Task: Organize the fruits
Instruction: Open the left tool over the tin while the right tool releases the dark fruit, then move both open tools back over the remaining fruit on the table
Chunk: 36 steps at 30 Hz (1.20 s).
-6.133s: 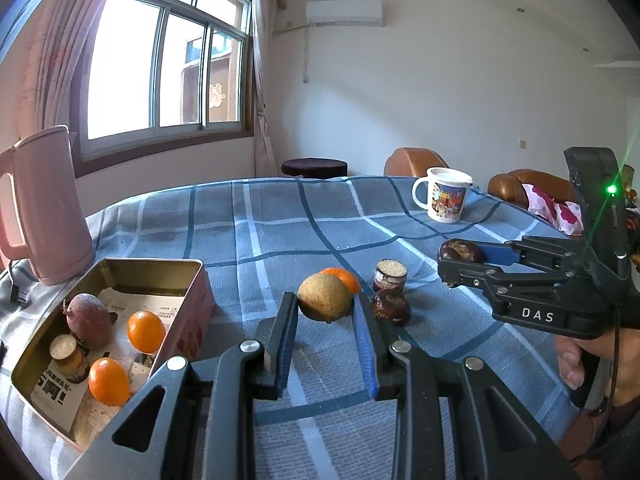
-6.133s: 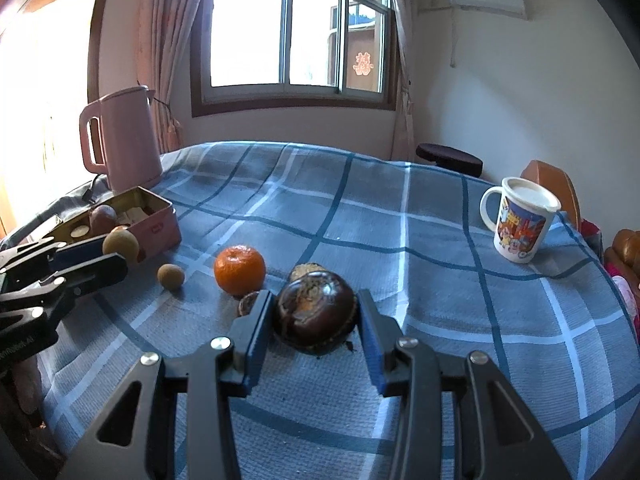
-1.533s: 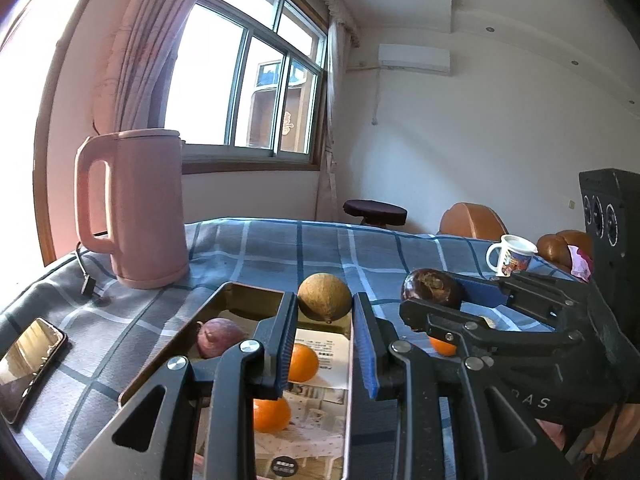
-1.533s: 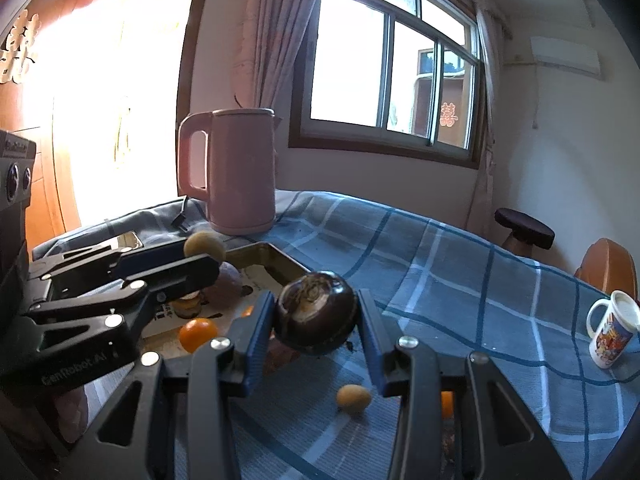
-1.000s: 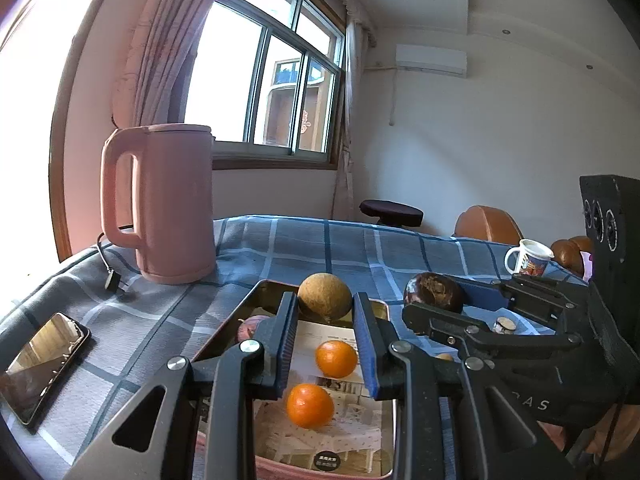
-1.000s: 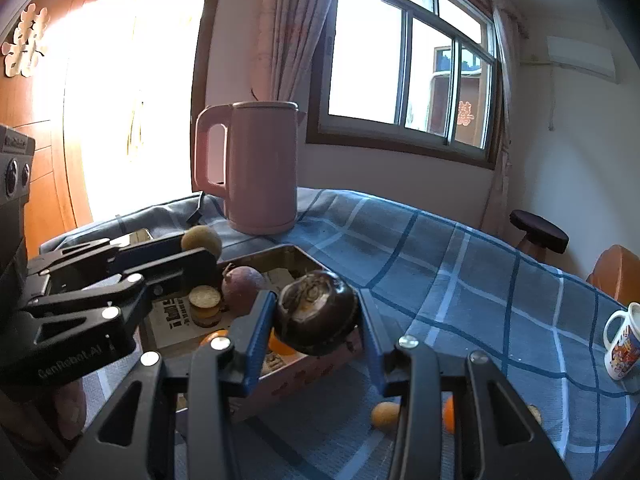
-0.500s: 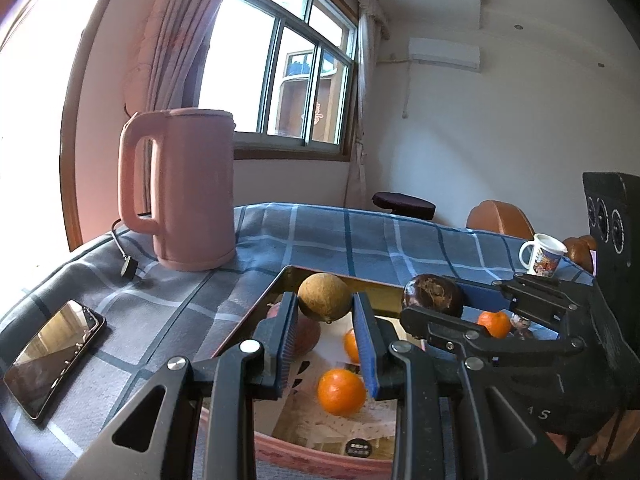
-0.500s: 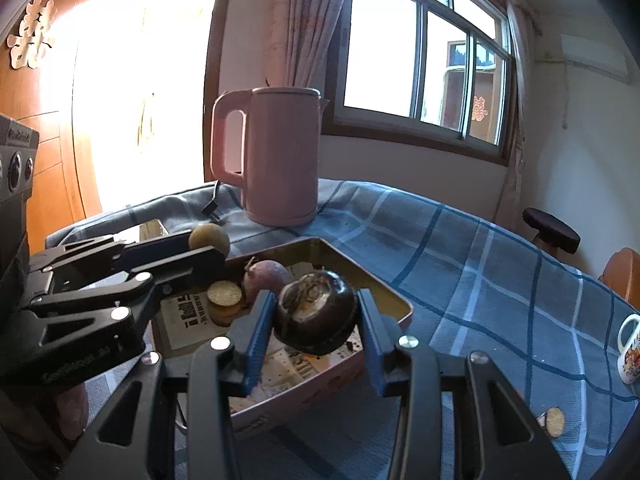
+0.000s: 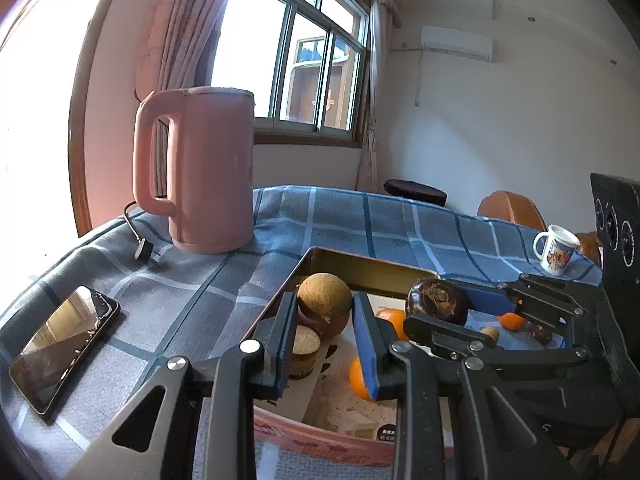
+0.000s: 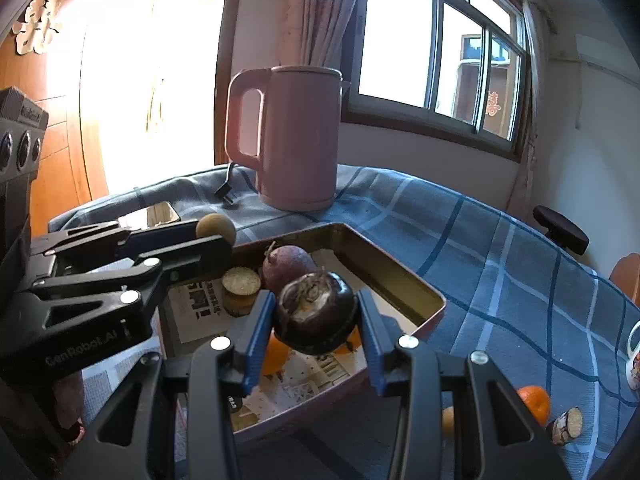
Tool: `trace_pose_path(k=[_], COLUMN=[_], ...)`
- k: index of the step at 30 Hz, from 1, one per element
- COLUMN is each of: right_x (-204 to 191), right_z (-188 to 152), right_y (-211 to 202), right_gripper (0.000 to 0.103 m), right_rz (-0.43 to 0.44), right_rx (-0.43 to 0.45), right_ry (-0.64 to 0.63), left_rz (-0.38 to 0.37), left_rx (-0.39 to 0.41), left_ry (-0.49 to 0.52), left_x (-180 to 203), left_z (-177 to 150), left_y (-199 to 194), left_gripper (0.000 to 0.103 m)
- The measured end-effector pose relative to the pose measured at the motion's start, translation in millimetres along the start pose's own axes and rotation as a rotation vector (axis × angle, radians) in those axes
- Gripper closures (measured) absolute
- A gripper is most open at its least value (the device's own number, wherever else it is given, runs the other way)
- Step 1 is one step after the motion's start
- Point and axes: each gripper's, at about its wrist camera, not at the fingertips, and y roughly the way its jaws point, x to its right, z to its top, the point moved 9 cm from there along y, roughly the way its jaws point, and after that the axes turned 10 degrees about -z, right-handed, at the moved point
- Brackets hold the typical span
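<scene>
Blue checked tablecloth point(image 9: 360, 216) spreads beneath us. Our left gripper point(image 9: 325, 334) clamps a tan round fruit point(image 9: 324, 294), our right gripper point(image 10: 316, 320) a dark mangosteen point(image 10: 316, 312); both hang over the metal tin point(image 10: 400, 276), whose oranges and passion fruit point(image 10: 286, 266) lie just below and ahead. Next we judge: lower, then release.

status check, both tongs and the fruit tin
Left tongs shut on tan fruit. Right tongs shut on dark fruit. Both over tin; nothing blocking.
</scene>
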Motion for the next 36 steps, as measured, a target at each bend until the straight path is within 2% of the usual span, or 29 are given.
trace_pose_path(k=[12,22,29,32,34,36], right_x=[-7.6,-11.1,-10.2,-7.1,-0.7,6.5], right_z=[-6.5,-11.1,-15.9,-15.6,-14.3,-12.3], right_y=[10.3,18.0,24.9,22.2,16.0,8.7], right_gripper=[0.059,0.059,0.057,0.042,0.037,0.034], right_rz=[0.002,0.012,0.033,0.031,0.012,0.007], right_rx=[-0.04,-0.083,-0.126,-0.121,-0.097,-0.076], right_ry=[-0.014,-0.016,0.004,0.02,0.031,0.048], left_rz=[0.002,-0.003,0.011,0.026,0.036,0.047], left_rx=[-0.049,-0.134,-0.139,-0.133,-0.12,-0.099], left_ry=[0.002,0.006,0.01,0.007,-0.001,-0.005], left_x=[-3.8,-5.3,-5.7,-6.0,-6.4,-6.3], left_z=[-11.3,-26.6,-27.1,-26.2,-23.3,-18.6], left_y=[4.6,17.8,18.1,16.1,12.5,8.4], left_gripper=[0.073,0.073,0.073,0.067,0.056,0.041])
